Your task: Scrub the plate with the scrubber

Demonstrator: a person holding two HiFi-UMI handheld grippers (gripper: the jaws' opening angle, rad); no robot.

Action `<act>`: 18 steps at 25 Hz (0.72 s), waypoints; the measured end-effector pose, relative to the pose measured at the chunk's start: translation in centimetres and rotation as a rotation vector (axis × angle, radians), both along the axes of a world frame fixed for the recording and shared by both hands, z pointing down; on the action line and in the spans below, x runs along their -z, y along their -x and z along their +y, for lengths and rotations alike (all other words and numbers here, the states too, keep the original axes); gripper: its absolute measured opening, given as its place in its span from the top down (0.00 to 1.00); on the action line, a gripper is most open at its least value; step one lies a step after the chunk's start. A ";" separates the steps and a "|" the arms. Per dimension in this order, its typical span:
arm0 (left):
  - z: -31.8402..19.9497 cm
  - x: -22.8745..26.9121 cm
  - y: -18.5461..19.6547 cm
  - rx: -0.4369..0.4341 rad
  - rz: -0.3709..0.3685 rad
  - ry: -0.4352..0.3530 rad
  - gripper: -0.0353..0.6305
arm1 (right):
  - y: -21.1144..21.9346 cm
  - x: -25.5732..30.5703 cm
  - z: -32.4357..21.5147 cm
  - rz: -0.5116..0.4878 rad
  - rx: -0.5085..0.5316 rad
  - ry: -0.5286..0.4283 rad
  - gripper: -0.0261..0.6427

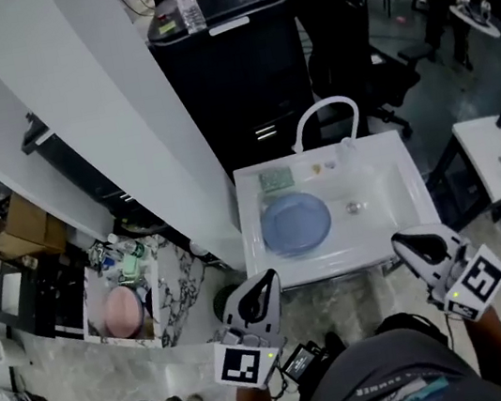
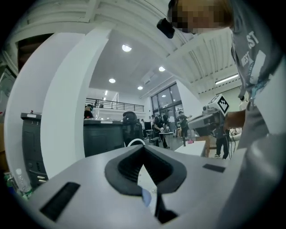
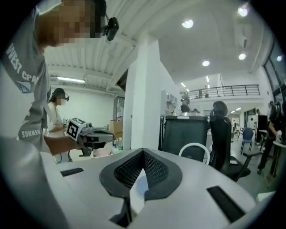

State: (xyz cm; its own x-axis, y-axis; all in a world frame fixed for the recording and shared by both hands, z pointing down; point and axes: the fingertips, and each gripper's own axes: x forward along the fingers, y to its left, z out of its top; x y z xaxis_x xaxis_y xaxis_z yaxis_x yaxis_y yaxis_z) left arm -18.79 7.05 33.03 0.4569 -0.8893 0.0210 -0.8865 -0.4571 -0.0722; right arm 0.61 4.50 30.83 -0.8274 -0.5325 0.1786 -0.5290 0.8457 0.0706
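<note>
A round blue plate [image 1: 296, 222] lies flat in the left half of the white sink [image 1: 390, 183]. The green scrubber [image 1: 276, 179] rests on the sink's back left ledge, apart from the plate. My left gripper [image 1: 266, 280] hovers over the sink's near left corner, shut with nothing in it. My right gripper [image 1: 401, 244] hangs at the near right corner, also shut and empty. In the left gripper view the jaws [image 2: 143, 150] meet at the tip, with a sliver of blue below. The right gripper view shows its jaws [image 3: 143, 154] closed the same way.
A white arched faucet [image 1: 324, 114] stands at the back of the sink, with a drain [image 1: 355, 208] right of the plate. Behind is a black cabinet [image 1: 226, 56] bearing a water bottle [image 1: 189, 7]. A white pillar [image 1: 111, 104] and a cart with a pink bowl [image 1: 123, 311] stand left.
</note>
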 end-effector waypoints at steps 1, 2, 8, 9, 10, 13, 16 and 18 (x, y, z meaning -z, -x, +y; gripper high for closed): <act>0.5 0.3 -0.7 -0.014 -0.009 -0.006 0.94 | -0.2 1.0 0.7 0.001 0.000 -0.031 0.92; 0.9 0.5 -1.3 -0.026 -0.016 -0.009 0.94 | -0.4 1.7 1.4 0.004 -0.002 -0.058 0.92; 2.4 0.5 -5.1 -0.052 -0.027 0.013 0.94 | -2.4 3.7 3.7 0.031 0.008 -0.136 0.92; 2.6 0.7 -5.9 -0.053 -0.032 0.013 0.94 | -3.1 3.8 4.0 0.029 0.011 -0.136 0.92; 2.9 0.9 -6.8 -0.056 -0.041 0.011 0.94 | -3.9 3.9 4.3 0.029 0.011 -0.133 0.92; 3.9 1.5 -10.1 -0.070 -0.051 0.004 0.94 | -6.9 3.8 5.6 0.037 0.003 -0.121 0.92; 5.0 1.9 -13.4 -0.086 -0.057 0.006 0.94 | -10.2 3.6 6.8 0.049 -0.009 -0.127 0.92; 5.7 2.2 -15.4 -0.096 -0.081 -0.011 0.94 | -12.1 3.4 7.7 0.045 -0.015 -0.120 0.92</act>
State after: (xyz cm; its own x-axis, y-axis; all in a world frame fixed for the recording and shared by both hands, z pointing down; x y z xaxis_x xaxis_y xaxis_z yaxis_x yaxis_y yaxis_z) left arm -3.38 12.73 30.79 0.5373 -0.8418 0.0520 -0.8296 -0.5387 -0.1470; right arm 12.71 12.19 27.41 -0.8116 -0.5646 0.1502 -0.5356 0.8217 0.1946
